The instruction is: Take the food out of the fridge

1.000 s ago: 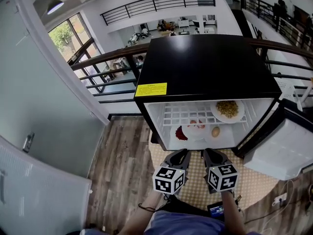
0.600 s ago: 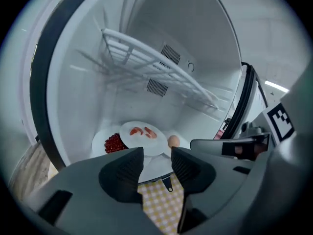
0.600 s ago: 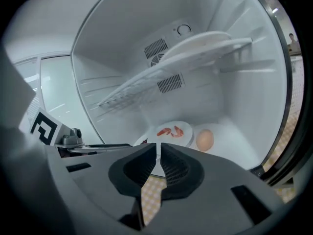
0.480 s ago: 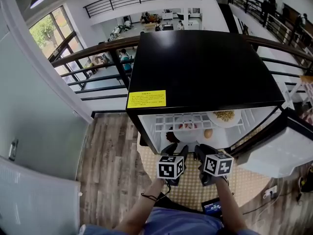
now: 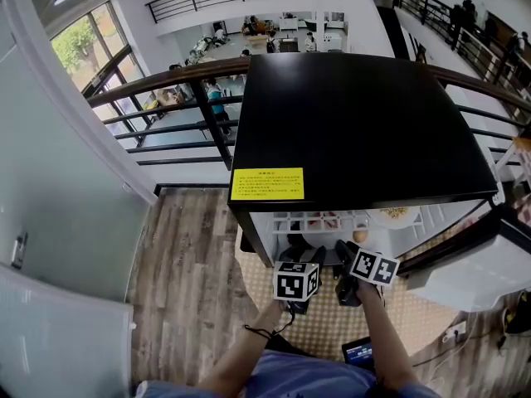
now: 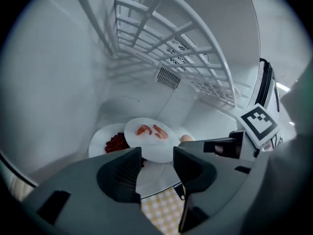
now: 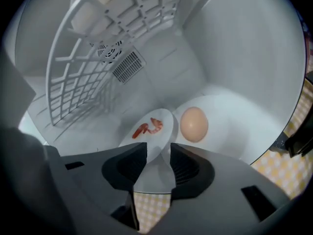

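**Both grippers open at the fridge mouth, food not yet touched**

Nearest the camera, the person's forearms (image 5: 249, 359) reach forward over the yellow checked mat (image 5: 323, 326). The left gripper (image 5: 304, 255) and the right gripper (image 5: 343, 252) sit side by side at the open front of the black mini fridge (image 5: 357, 123). Both have just been opening their jaws, which now stand wide apart with the pads pressing on nothing.

Looking along the left one, bare fridge floor (image 6: 156, 175) fills the gap. Just beyond it is the shrimp plate (image 6: 149, 138), at the middle of the floor near the front edge. Its left rim overlaps a second plate (image 6: 100, 141) carrying small dark red pieces, which sits toward the floor's left edge.

From the right gripper's side, the shrimp plate's near rim lines up with the gap, and I cannot tell whether it is actually between the pads. The egg (image 7: 194, 124) lies just beside that plate's right rim, toward the floor's right edge.

Further in, a vent (image 7: 128, 66) sits on the back wall, with the white wire shelf (image 7: 93, 58) above. Up on the fridge's top front edge is a yellow label (image 5: 267, 184), and the railing (image 5: 166, 81) runs behind it.
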Motion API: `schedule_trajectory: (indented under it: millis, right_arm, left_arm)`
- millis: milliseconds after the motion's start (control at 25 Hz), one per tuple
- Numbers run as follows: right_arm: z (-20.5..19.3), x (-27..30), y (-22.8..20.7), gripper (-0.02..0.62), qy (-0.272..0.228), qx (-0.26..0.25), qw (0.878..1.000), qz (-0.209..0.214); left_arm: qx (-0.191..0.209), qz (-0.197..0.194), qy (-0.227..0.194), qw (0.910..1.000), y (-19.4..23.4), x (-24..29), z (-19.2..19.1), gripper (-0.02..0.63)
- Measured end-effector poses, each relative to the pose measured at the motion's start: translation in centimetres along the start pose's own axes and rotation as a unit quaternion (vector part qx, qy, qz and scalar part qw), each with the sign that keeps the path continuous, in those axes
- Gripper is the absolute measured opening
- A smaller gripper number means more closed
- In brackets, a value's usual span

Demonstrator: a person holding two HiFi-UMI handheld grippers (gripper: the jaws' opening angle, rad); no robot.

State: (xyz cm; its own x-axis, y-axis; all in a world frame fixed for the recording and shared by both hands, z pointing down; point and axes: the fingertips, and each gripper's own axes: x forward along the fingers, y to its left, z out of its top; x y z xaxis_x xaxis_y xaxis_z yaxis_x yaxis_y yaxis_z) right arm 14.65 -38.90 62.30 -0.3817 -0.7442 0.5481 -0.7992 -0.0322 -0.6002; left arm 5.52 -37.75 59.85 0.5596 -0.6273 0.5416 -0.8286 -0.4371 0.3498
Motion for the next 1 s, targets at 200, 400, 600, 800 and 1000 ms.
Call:
schedule_trajectory:
  millis: [200,400,600,800,1000]
  right_arm:
    - [1.0,0.8,-0.6,0.140,-0.001,-0.004,1.000,-0.023]
    - [1.3,1.8,-0.3,0.140,0.001,0.013,1.000,-0.019]
    - [1.5,2.2,-0.3,0.091,-0.003,0.046,0.999,-0.026]
    - [1.7,1.4,-0.2,0.041,-0.030,0.189,0.981,0.032]
    - [1.3,0.4,-0.3,0.035,-0.025,0.194,0.980,0.042]
  left_arm:
    - [0.000,-0.004,0.000,1.0000,0.4,0.2,0.3,0.198]
    - [-0.008,-0.007,0.000,0.9999,0.6,0.2,0.2,0.198]
    - [-0.018,-0.010,0.003,0.9998,0.7,-0.2,-0.3,0.198]
    - [-0.045,-0.025,0.011,0.9986,0.4,-0.7,-1.1,0.198]
    - [-0.089,-0.032,0.017,0.9953,0.5,-0.8,-2.0,0.198]
